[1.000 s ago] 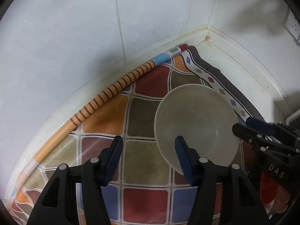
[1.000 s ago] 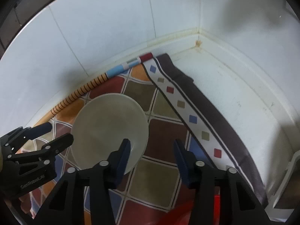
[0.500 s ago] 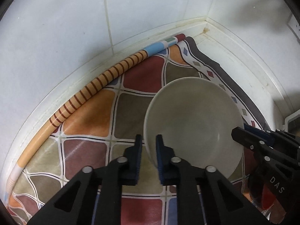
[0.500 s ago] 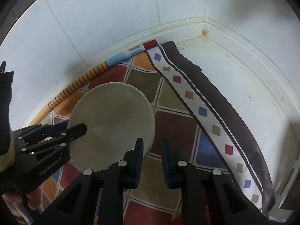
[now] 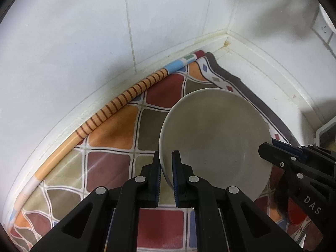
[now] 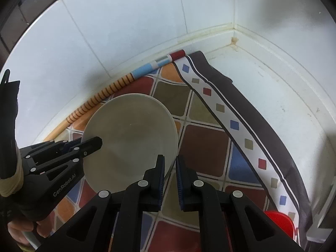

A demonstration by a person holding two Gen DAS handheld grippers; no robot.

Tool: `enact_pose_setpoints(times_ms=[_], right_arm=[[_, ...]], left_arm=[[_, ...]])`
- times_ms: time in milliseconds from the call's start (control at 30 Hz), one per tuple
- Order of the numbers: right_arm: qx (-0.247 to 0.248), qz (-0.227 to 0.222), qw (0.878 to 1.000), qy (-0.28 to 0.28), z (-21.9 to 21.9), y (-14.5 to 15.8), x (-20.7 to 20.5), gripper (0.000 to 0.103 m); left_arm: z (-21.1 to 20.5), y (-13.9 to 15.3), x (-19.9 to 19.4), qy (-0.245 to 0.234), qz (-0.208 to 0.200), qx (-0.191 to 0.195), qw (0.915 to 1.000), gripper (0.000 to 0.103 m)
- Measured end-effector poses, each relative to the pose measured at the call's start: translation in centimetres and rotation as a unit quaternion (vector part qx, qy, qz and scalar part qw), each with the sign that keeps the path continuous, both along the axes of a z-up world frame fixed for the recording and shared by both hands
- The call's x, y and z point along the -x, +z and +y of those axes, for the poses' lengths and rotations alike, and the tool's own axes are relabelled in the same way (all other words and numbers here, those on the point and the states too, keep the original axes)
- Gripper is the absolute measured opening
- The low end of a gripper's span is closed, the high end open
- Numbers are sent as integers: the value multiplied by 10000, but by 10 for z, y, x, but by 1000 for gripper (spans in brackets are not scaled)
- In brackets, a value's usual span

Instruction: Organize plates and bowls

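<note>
on the counter, over the checked mat (image 5: pixel 109 126) that runs into the tiled corner, i have both claws clamped on one pale bowl (image 5: pixel 216 140). my left claw (image 5: pixel 166 161) pinches the rim at about eight o'clock in its own view, one finger inside the bowl and one outside. my right claw (image 6: pixel 169 163) bites the opposite rim, at about five o'clock in its view, the same way. the bowl sits tilted between them, and i can't tell whether its base is touching the mat. my worry is the thin, smooth rim: if my two hands drift apart or twist unevenly, one claw could slide off and the bowl would swing or drop. a red thing (image 6: pixel 279 220) lies at four o'clock near the mat's dark border, and i might clip it carrying the bowl that way.
</note>
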State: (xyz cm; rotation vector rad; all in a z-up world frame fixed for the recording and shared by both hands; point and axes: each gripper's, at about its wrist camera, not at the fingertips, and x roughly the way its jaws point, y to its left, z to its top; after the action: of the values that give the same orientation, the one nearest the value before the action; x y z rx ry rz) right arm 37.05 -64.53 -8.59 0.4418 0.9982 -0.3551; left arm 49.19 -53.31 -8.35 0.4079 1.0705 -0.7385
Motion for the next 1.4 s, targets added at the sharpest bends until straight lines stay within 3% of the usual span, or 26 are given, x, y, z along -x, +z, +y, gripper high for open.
enact_pose_setpoints(times_ms=[467, 1067, 1400], right_arm=[[265, -449, 9985, 150, 40, 45, 34, 12], [426, -890, 9930, 650, 141, 74, 94, 12], [373, -934, 9889, 1092, 200, 77, 121, 12]], left_arm=[[62, 47, 49, 26, -65, 542, 9985, 13], [192, 80, 132, 977, -228, 1000, 9899, 13], [264, 81, 169, 1428, -315, 1171, 9823, 13]])
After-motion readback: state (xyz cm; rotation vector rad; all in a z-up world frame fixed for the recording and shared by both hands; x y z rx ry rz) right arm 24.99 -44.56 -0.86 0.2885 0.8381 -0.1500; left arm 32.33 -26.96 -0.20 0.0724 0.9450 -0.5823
